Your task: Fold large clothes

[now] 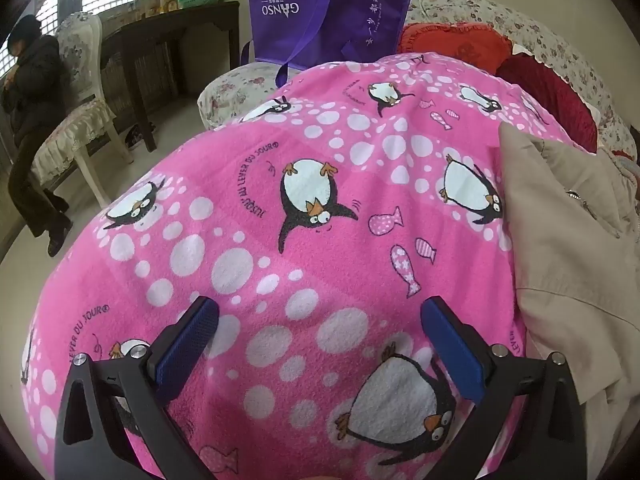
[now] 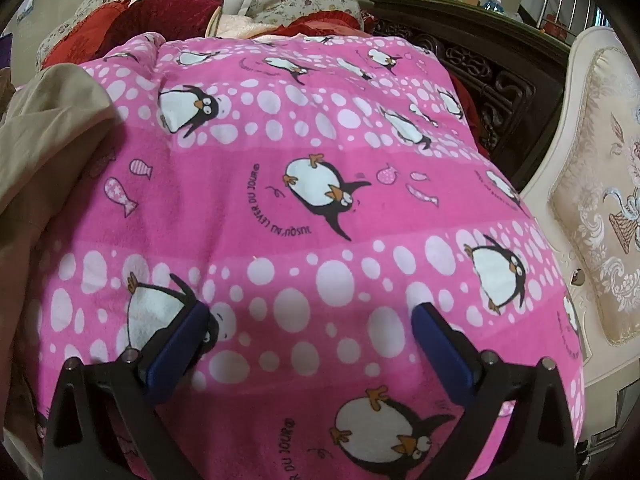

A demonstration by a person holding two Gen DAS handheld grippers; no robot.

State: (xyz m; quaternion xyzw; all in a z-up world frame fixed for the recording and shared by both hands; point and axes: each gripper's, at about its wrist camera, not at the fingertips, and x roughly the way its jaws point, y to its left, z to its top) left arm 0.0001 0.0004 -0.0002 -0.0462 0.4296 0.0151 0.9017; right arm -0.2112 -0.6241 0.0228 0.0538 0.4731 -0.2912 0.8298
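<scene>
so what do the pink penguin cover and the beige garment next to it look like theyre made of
The pink penguin cover looks like fleece or flannel: matt, with a fuzzy nap that softens the printed dots. The beige garment looks like a smooth woven cloth, perhaps cotton or a blend: flat, faintly sheened, with crisp creases and a zip. Neither can be confirmed by sight.

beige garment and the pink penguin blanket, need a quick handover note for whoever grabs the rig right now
Left claw: open, empty, over the pink penguin blanket.
Right claw: open, empty, over the same blanket.
Beige garment: crumpled on the blanket, between the two claws' views, on the left claw's right.
Done: no fold visible.
Left: probably grip the garment, spread it flat, fold it.
</scene>
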